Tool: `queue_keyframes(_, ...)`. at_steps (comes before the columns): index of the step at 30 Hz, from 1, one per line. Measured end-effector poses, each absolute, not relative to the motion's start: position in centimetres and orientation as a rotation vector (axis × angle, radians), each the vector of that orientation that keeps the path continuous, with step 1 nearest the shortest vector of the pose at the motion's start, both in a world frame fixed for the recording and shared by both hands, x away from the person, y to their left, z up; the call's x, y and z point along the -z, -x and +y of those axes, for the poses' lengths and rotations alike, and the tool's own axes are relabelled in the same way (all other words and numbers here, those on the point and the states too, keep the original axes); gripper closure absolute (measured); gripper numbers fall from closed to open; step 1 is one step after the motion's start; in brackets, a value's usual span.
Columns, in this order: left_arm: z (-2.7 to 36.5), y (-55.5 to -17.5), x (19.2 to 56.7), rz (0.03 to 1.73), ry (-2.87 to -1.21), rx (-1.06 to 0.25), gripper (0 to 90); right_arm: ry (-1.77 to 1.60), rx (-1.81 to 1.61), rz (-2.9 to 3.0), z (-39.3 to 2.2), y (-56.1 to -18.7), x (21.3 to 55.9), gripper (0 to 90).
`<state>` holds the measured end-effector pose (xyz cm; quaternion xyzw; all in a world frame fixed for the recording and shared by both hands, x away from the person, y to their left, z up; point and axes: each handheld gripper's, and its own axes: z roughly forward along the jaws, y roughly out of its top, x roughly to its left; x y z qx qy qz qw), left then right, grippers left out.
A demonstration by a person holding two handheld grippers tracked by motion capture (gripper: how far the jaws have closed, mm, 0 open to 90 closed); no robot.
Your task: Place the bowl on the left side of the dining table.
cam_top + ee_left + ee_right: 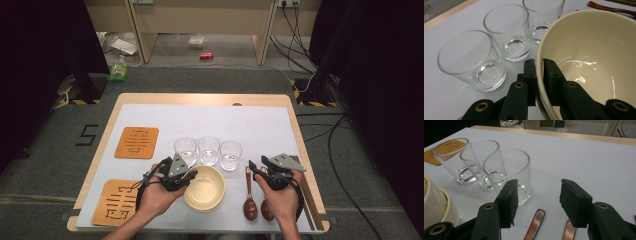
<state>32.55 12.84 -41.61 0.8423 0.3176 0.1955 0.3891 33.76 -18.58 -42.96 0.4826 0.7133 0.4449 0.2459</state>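
Note:
A cream bowl [205, 189] [594, 50] stands near the table's front edge, in front of three empty glasses [208, 148] [509, 32] [509, 170] set in a row. My left gripper [192, 173] [537, 63] is shut on the bowl's left rim, one jaw inside the wall and one outside. My right gripper [256, 165] [537, 192] is open, with nothing between its jaws. It hovers just above the handles of two brown spoons [249, 202] [535, 222] that lie right of the bowl. The bowl's edge [436, 202] shows at the left of the right gripper view.
Two orange coasters [136, 142] [117, 202] lie on the white mat [260, 125] at the left. Dark chopsticks [307, 195] rest along the table's right edge. Bare mat stretches behind the glasses.

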Motion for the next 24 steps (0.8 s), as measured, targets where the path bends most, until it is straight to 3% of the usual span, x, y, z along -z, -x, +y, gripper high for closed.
queue_keyframes(24,12.79,-32.52,41.34,0.799,-2.136,-0.506,80.5,-1.316,-1.222,1.939,-18.81,-33.75,42.73,48.7)
